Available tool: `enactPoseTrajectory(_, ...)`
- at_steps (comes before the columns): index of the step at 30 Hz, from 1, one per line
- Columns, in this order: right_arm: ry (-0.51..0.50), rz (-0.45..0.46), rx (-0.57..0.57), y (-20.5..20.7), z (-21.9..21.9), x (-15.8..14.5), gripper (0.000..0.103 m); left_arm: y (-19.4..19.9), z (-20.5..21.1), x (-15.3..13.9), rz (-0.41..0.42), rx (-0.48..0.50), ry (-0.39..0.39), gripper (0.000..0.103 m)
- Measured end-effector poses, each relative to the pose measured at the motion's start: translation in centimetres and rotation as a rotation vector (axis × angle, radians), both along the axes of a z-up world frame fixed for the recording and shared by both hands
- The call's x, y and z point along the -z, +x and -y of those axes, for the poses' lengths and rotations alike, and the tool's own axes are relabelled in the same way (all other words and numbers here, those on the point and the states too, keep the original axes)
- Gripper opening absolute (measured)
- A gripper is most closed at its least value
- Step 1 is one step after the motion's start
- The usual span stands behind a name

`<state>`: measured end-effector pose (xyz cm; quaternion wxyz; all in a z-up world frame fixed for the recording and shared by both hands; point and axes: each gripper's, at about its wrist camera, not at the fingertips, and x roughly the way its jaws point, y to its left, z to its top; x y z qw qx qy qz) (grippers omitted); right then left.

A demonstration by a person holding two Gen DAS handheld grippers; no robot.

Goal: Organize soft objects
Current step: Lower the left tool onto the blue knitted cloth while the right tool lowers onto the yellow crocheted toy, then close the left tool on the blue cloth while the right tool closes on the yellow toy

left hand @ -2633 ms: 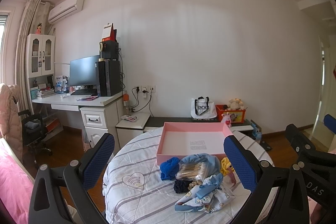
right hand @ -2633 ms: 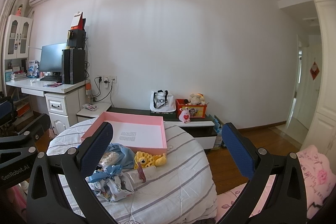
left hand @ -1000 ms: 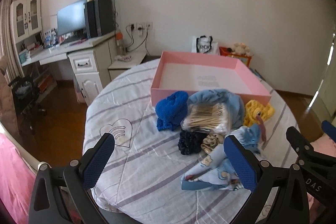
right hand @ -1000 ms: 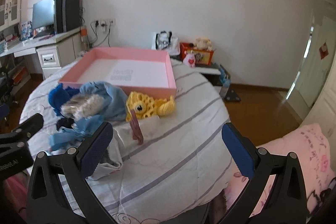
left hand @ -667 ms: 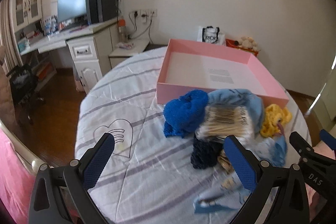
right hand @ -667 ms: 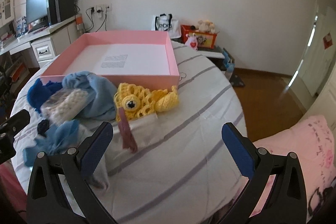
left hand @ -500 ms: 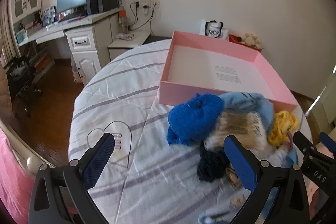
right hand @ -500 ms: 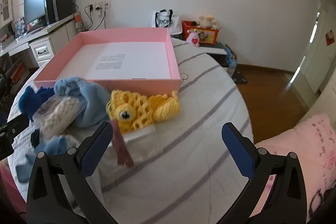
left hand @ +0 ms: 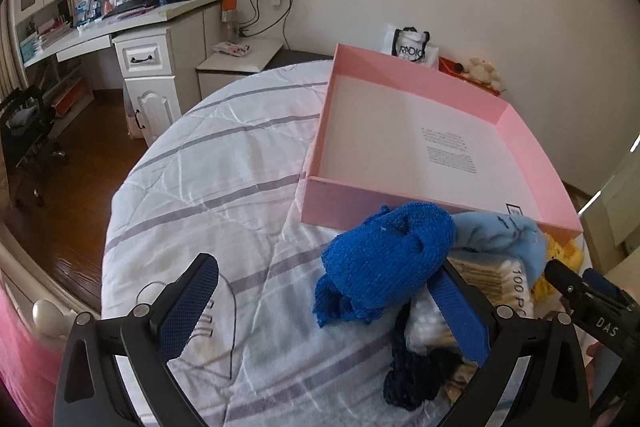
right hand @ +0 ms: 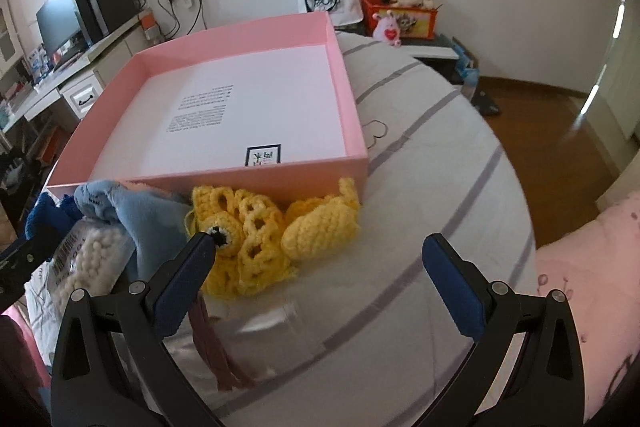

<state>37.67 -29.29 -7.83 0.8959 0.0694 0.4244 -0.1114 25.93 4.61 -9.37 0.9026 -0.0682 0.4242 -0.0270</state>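
Left gripper (left hand: 324, 301): jaws stood wide apart and held nothing; its right pad was tucked under the edge of the blue knitted piece (left hand: 386, 261), its left pad over bare quilt.
Right gripper (right hand: 320, 273): also spread wide and empty; its left fingertip (right hand: 202, 247) was at the eye of the yellow crochet toy (right hand: 272, 237).
Key relation: the yellow toy lay just ahead of the right gripper and toward its left jaw, its long axis running across the jaw gap; the blue knit lay ahead-right of the left gripper. Each tool seemed nearest its own piece.
Pile: a light blue fleece item (right hand: 150, 219) and a bag of cotton swabs (left hand: 494, 273) sat between the two, with a dark navy fabric (left hand: 416, 377) low in front.
Destination: the pink box (right hand: 224, 179) stood empty just behind the pile, its near wall touching the toy.
Support: striped quilted tablecloth (left hand: 208, 187).
Judgement: sorting looked not yet begun.
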Motion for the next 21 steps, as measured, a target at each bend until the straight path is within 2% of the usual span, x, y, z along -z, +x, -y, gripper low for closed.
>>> enactPoseTrajectory(2, 0.033, -0.009, -0.023, 0.6, 0.1, 0.2, 0.103, 0.7, -0.1, 0.3, -0.006, 0.005, -0.009, 0.101)
enactPoseTrajectory(7, 0.047, -0.04, -0.052, 2.3, -0.3, 1.3, 0.103, 1.9, 0.1, 0.8, -0.021, 0.028, -0.023, 0.081)
enactPoseTrajectory(10, 0.062, -0.048, -0.067, 2.6, -0.5, 1.7, 0.098, 2.9, 0.2, 1.5, -0.051, 0.057, -0.046, 0.068)
enactPoseTrajectory(12, 0.051, -0.045, -0.074, 2.7, -0.5, 1.7, 0.094, 3.5, 0.3, 2.0, -0.072, 0.071, -0.058, 0.062)
enactPoseTrajectory(16, 0.053, -0.045, -0.095, 2.5, -0.9, 1.6, 0.08, 3.8, 0.7, 2.3, -0.07, 0.085, -0.052, 0.044)
enactPoseTrajectory(21, 0.03, -0.042, -0.097, 2.2, -1.1, 1.6, 0.07, 3.8, 1.1, 2.5, -0.062, 0.098, -0.04, 0.038)
